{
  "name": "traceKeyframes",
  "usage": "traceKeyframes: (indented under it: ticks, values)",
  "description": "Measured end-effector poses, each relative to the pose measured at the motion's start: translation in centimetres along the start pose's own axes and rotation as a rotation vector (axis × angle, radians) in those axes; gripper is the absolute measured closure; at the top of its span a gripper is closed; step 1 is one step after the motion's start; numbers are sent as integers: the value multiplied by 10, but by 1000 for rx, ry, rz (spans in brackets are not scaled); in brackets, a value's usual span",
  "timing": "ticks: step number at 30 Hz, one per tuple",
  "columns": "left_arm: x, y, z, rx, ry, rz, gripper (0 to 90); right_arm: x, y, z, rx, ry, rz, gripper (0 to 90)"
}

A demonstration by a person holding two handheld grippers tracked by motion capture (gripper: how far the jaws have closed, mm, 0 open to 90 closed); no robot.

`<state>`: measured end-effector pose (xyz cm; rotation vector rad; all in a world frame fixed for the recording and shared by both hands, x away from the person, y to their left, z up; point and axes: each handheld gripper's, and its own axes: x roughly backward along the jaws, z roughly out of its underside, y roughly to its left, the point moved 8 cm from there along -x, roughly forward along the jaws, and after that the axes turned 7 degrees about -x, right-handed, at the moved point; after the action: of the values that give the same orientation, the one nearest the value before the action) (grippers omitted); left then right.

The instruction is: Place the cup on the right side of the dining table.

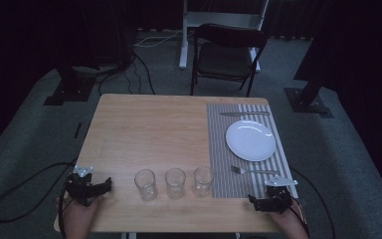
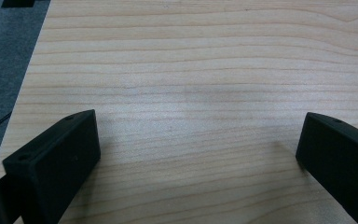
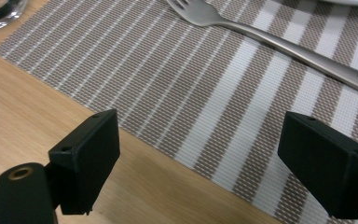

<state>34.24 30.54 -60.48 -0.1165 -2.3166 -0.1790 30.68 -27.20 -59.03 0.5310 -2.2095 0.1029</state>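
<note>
The left gripper rests at the near left corner of the tabletop, jaws spread wide over bare wood with nothing between them. The right gripper sits at the near right edge, jaws also wide and empty, straddling the near edge of the striped placemat. The fork lies on the placemat just beyond the right gripper, tines pointing left, not touched. A white plate sits farther back on the placemat, with a knife at the far edge. Three empty drinking glasses stand in a row between the grippers.
</note>
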Motion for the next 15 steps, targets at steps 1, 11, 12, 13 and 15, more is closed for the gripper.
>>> traceKeyframes:
  ticks: [1, 11, 12, 13, 15]
  values:
    - [0, 0, 0, 0, 0, 0, 0, 0, 2, -1, 6, 0, -4, 125]
    - [0, 0, 0, 0, 0, 0, 0, -1, 21, -10, 51, 1, -47, 125]
    - [0, 0, 0, 0, 0, 0, 0, -1, 21, -10, 51, 1, -47, 125]
    - [0, 0, 0, 0, 0, 0, 0, -1, 26, -13, 66, -3, -62, 130]
    - [0, 0, 0, 0, 0, 0, 0, -2, 32, -15, 77, -5, -77, 145]
